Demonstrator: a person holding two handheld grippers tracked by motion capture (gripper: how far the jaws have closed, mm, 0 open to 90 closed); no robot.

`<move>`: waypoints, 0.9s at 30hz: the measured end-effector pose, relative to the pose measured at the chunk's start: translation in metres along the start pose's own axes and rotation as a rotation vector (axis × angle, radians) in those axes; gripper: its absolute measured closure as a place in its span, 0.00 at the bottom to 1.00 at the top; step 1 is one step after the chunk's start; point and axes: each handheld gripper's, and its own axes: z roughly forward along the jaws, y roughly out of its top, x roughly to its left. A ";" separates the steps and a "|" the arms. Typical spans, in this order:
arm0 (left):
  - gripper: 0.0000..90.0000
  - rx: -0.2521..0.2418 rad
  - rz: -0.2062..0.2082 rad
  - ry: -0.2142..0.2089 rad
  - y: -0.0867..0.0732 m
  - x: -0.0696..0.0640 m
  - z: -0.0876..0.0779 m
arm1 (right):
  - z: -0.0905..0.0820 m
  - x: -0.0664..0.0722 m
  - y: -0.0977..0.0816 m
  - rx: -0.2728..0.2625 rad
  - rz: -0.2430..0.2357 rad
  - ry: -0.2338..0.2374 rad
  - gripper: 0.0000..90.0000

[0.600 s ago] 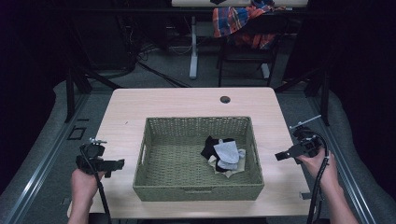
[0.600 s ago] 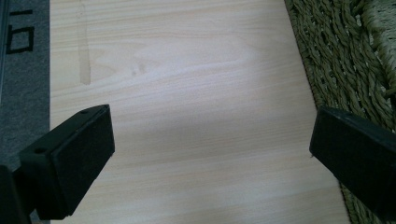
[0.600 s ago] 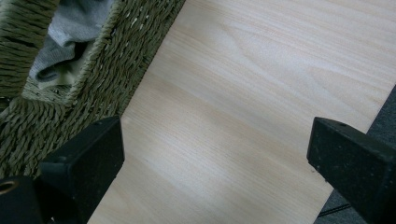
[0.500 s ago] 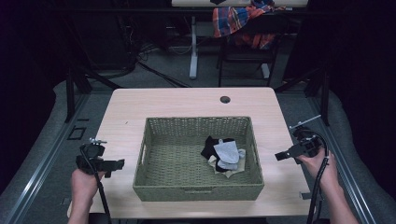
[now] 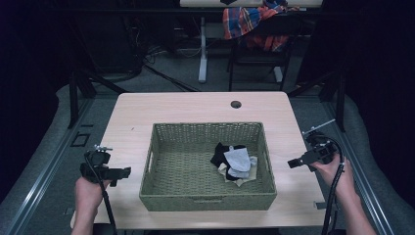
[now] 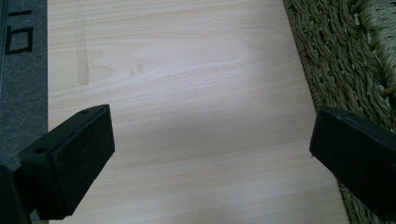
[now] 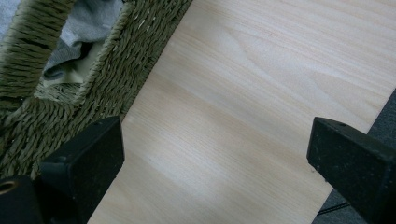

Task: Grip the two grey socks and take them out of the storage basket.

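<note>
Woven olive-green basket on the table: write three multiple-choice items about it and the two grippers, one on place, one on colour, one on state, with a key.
1. Where in the woven olive-green basket does the small pile of black, grey and cream cloth lie?
A. left half
B. right half
C. outside it

2. What colour is the light wooden table?
A. pale wood
B. white
C. black

3. How do the jaws of the left gripper and the right gripper stand?
A. both shut
B. one shut
C. both open, empty

Key: B, the pile sits right of centre; A, the pale wood grain shows; C, each gripper view shows bare table between the jaws.
</note>
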 end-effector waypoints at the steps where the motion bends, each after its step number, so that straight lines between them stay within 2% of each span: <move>1: 0.00 0.000 0.000 0.000 0.000 0.000 0.000 | 0.000 0.000 0.000 0.000 0.000 0.000 0.04; 4: 0.00 -0.003 -0.001 -0.001 0.000 0.001 0.000 | 0.000 0.002 0.001 -0.013 0.005 0.002 0.04; 5: 0.00 -0.006 -0.001 0.001 0.000 0.000 0.000 | -0.002 0.002 0.003 0.010 -0.016 0.003 0.04; 9: 0.00 -0.002 0.000 -0.002 0.000 0.000 0.000 | -0.004 0.005 0.007 0.003 -0.028 -0.020 0.04; 10: 0.00 -0.002 -0.001 -0.001 0.000 0.000 0.000 | -0.003 0.006 0.007 -0.017 -0.018 -0.004 0.04; 12: 0.00 -0.003 -0.001 0.001 0.000 0.000 0.000 | -0.006 0.005 0.009 0.006 -0.037 -0.014 0.04; 16: 0.00 -0.002 -0.001 0.000 0.000 0.000 0.000 | -0.007 0.007 0.010 0.012 -0.041 -0.009 0.04; 20: 0.00 -0.001 -0.001 0.000 0.000 0.000 0.000 | -0.011 0.012 0.013 -0.009 -0.039 -0.011 0.04; 21: 0.00 -0.001 -0.001 0.001 0.000 0.000 0.000 | -0.014 0.012 0.016 0.013 -0.065 -0.009 0.04; 26: 0.00 -0.001 -0.001 0.000 0.000 0.000 0.000 | -0.015 0.017 0.020 0.002 -0.060 0.003 0.04; 27: 0.00 -0.001 -0.002 0.000 0.000 0.000 0.000 | -0.018 0.018 0.022 0.011 -0.078 -0.002 0.04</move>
